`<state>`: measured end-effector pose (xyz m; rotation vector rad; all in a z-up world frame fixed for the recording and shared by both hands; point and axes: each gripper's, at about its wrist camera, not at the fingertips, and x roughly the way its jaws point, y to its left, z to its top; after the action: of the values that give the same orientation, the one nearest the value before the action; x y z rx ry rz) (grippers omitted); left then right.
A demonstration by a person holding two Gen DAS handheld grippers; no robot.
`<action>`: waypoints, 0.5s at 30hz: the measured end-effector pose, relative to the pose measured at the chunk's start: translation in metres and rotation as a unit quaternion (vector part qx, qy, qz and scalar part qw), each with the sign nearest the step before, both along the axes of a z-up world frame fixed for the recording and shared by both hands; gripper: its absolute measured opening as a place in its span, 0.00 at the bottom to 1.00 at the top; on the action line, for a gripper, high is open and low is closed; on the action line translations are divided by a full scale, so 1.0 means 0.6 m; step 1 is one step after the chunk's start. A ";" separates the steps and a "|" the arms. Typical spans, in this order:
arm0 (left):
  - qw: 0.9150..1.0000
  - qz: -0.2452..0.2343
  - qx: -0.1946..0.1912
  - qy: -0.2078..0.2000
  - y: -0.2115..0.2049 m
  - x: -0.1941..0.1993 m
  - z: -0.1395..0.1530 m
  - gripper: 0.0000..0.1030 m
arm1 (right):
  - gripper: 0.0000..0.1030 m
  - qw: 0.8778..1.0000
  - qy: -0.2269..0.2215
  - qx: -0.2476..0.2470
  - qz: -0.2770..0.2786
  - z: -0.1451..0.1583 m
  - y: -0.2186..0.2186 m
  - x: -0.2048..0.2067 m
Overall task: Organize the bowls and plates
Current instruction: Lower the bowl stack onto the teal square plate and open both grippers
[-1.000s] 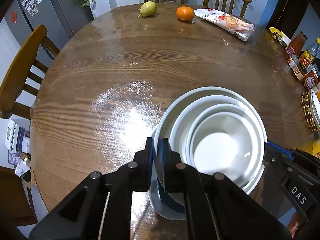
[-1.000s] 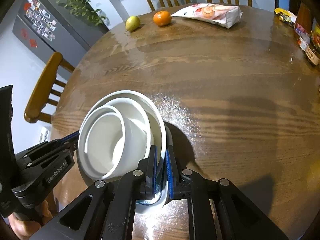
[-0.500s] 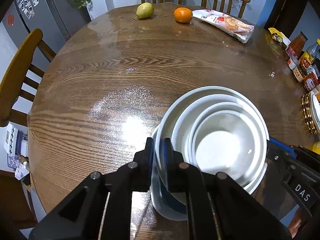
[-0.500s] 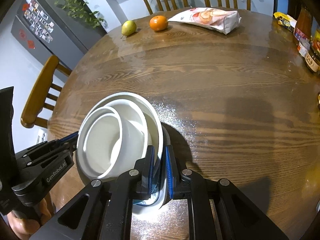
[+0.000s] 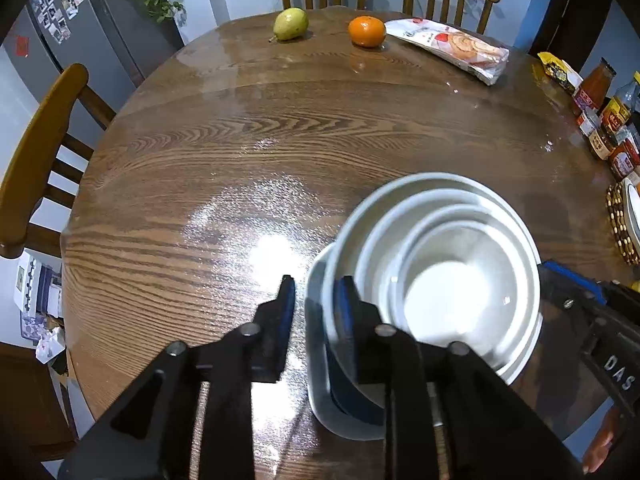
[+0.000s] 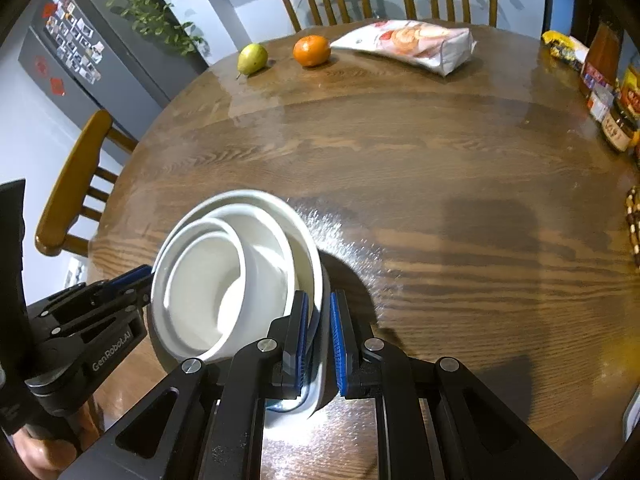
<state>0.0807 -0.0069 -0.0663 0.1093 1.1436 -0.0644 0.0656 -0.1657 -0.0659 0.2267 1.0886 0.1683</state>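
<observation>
One round wooden table (image 5: 280,140) carried everything. Three chairs (image 5: 36,152) stood around it. One stack of four nested white bowls (image 5: 440,280) sat on a plate (image 5: 316,360) near its front edge. The left gripper (image 5: 316,304) had just been opening, its jaws apart astride the rim. The right gripper (image 6: 318,332) was clamped on the plate's opposite rim. One orange (image 5: 366,31) and one pear (image 5: 291,24) lay far off.
</observation>
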 end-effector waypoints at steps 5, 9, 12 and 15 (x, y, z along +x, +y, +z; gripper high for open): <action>1.000 0.005 0.000 -0.004 0.003 0.001 0.003 0.29 | 0.19 1.000 -0.018 0.002 0.000 0.018 -0.007 -0.003; 1.000 0.008 0.002 -0.009 0.004 -0.002 0.007 0.36 | 0.20 1.000 -0.024 0.001 0.002 0.024 -0.006 -0.007; 1.000 0.015 0.005 -0.016 0.010 -0.003 0.012 0.46 | 0.20 1.000 -0.029 0.003 0.003 0.029 -0.007 -0.010; 0.999 0.024 -0.002 -0.025 0.019 -0.007 0.022 0.56 | 0.26 0.999 -0.035 0.005 0.006 0.035 -0.009 -0.015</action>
<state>0.0766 0.0047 -0.0529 0.0791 1.0965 -0.0206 0.0565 -0.1709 -0.0451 0.2224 1.0195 0.1921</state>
